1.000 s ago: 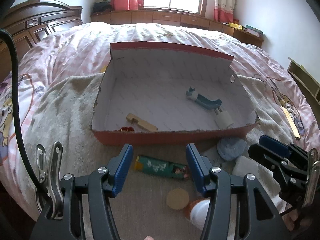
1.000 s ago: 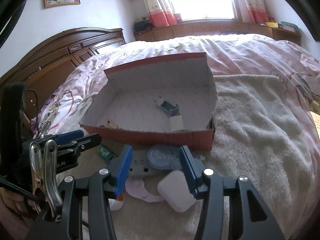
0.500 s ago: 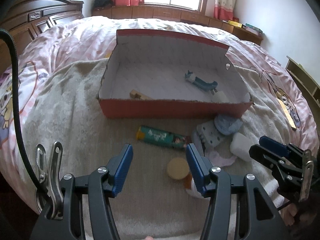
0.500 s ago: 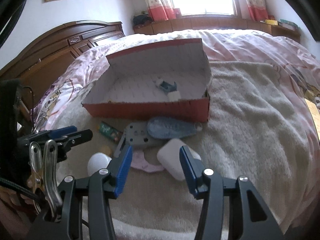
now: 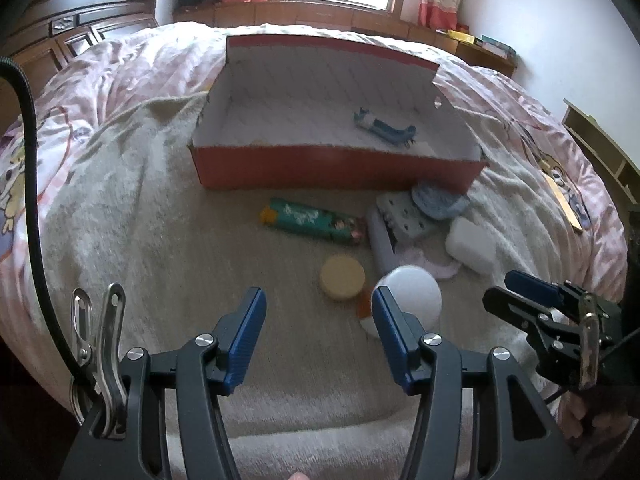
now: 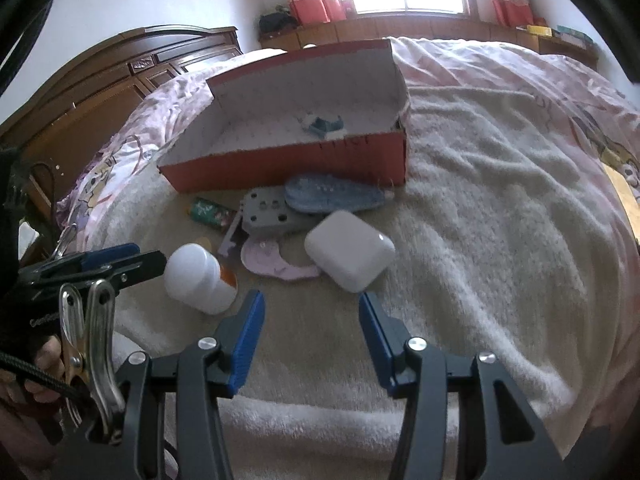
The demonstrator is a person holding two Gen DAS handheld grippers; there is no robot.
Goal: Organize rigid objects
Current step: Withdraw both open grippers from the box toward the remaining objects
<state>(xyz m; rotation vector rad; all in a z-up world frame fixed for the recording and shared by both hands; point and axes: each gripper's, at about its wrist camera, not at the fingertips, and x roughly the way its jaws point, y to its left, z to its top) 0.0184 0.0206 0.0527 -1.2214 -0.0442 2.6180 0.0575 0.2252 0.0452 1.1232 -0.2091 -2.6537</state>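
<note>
A red cardboard box (image 5: pixel 336 168) (image 6: pixel 288 164) with a white inside stands on a beige towel, holding a blue-and-white item (image 5: pixel 384 128) (image 6: pixel 322 125). In front of it lie a green tube (image 5: pixel 316 221) (image 6: pixel 210 213), a round yellow lid (image 5: pixel 342 278), a white bottle (image 5: pixel 412 294) (image 6: pixel 198 274), a grey holed block (image 5: pixel 404 214) (image 6: pixel 268 212), a blue pad (image 5: pixel 438 200) (image 6: pixel 332 198), a pink piece (image 6: pixel 272 264) and a white case (image 5: pixel 472 244) (image 6: pixel 348 254). My left gripper (image 5: pixel 318 322) is open and empty, short of the bottle. My right gripper (image 6: pixel 310 326) is open and empty, just short of the case.
The towel (image 6: pixel 480 240) lies over a pink patterned bedspread (image 5: pixel 120 64). A dark wooden headboard (image 6: pixel 120 76) stands at the left, a window with curtains at the back. A yellow ruler (image 5: pixel 566 204) lies on the bed at the right, near a shelf (image 5: pixel 600 148).
Both grippers have drawn back from the box and sunk lower, so the box looks smaller and more loose objects show in front of it. Neither gripper's opening changed.
</note>
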